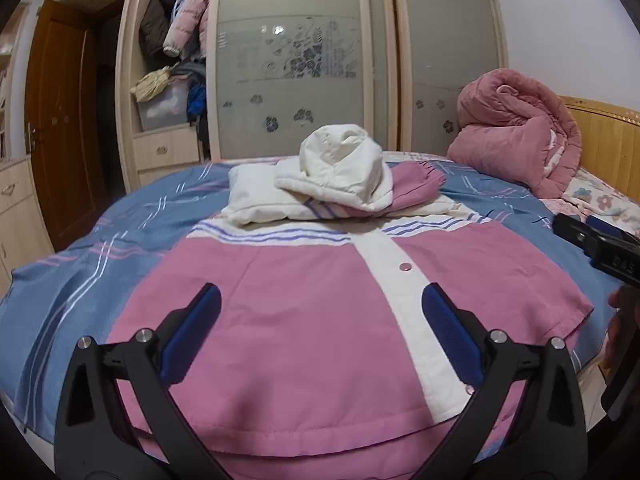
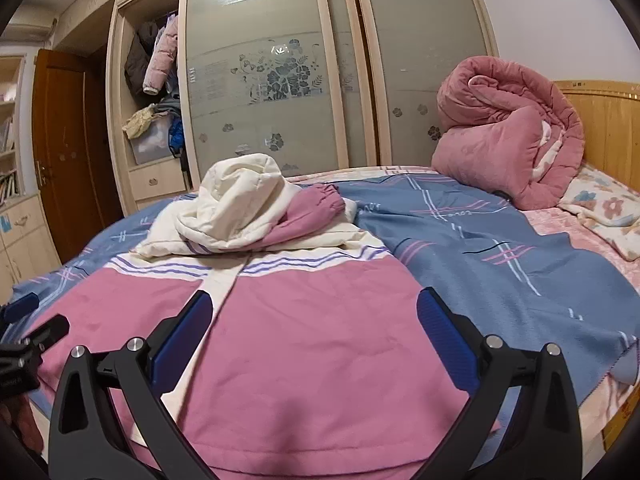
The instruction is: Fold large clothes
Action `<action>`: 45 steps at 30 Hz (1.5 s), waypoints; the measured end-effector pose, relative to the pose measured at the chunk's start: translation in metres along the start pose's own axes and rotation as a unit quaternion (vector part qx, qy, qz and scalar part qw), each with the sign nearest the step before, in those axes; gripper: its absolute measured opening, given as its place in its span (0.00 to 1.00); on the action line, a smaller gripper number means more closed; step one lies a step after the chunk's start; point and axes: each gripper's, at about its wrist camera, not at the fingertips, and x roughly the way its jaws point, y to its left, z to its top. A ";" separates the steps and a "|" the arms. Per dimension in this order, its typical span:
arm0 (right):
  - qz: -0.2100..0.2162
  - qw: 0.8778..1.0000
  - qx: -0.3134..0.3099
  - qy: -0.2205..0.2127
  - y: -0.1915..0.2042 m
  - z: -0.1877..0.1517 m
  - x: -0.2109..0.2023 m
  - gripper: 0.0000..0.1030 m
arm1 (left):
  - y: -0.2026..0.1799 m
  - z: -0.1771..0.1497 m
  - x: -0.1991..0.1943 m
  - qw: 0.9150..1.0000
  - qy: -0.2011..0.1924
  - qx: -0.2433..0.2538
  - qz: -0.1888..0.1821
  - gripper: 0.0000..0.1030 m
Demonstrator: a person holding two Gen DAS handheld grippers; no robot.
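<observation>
Jacket (image 1: 304,320) lies spread on the bed (image 1: 80,264) beneath both wide-apart, empty grippers, left gripper (image 1: 320,320) and right gripper (image 2: 314,322).

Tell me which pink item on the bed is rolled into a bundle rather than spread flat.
The pink quilt by the wooden headboard is rolled up. The pink and white jacket lies spread flat beneath both open tongs.
</observation>
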 end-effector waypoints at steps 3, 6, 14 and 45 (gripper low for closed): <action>-0.002 1.000 0.000 0.003 -0.003 -0.003 -0.004 0.99 | 0.006 -0.001 0.004 1.000 0.008 -0.013 0.006 0.98; -0.005 1.000 -0.004 0.004 -0.003 -0.007 -0.009 0.99 | 0.008 -0.001 0.003 1.000 0.004 -0.013 0.016 0.98; 0.007 1.000 -0.028 0.005 -0.001 -0.019 -0.028 0.99 | 0.017 -0.002 -0.006 1.000 -0.003 -0.010 0.027 0.98; -0.033 0.889 -0.457 0.022 0.054 -0.140 -0.068 0.99 | 0.060 -0.046 -0.086 0.995 0.005 0.098 0.028 0.98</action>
